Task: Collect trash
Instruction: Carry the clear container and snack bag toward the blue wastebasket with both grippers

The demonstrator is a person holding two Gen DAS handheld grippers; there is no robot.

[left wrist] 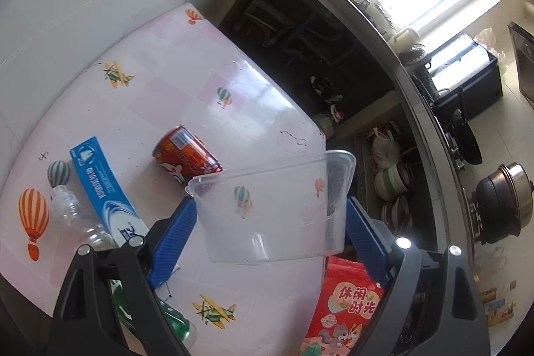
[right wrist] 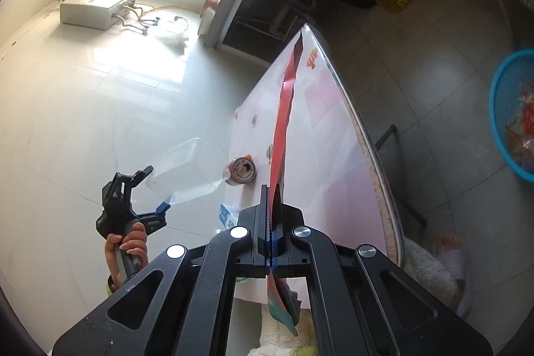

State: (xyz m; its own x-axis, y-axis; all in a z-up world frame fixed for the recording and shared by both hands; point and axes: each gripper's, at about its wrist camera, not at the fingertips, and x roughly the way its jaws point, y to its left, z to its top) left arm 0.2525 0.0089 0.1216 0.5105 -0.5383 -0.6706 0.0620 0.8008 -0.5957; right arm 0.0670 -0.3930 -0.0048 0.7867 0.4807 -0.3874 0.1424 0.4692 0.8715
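Left gripper (left wrist: 270, 222): jaws wide, pressed on a clear plastic tub (left wrist: 273, 206), lifted above the table (left wrist: 167, 102).
Right gripper (right wrist: 271, 222): clamped on a red snack bag (right wrist: 283, 122), edge-on.
Table: red can (left wrist: 187, 152) mid-surface; toothpaste box (left wrist: 100, 186) and what seems a bottle (left wrist: 71, 216) toward its left edge.
Room: open tiled floor (right wrist: 100, 105) beyond.

The right tool (right wrist: 271, 219) clamps a red snack bag (right wrist: 283, 109) edge-on above the table (right wrist: 333, 135).

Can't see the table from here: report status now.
Left gripper clamps clear plastic tub. Right gripper shut on red snack bag. Red can, toothpaste box remain.
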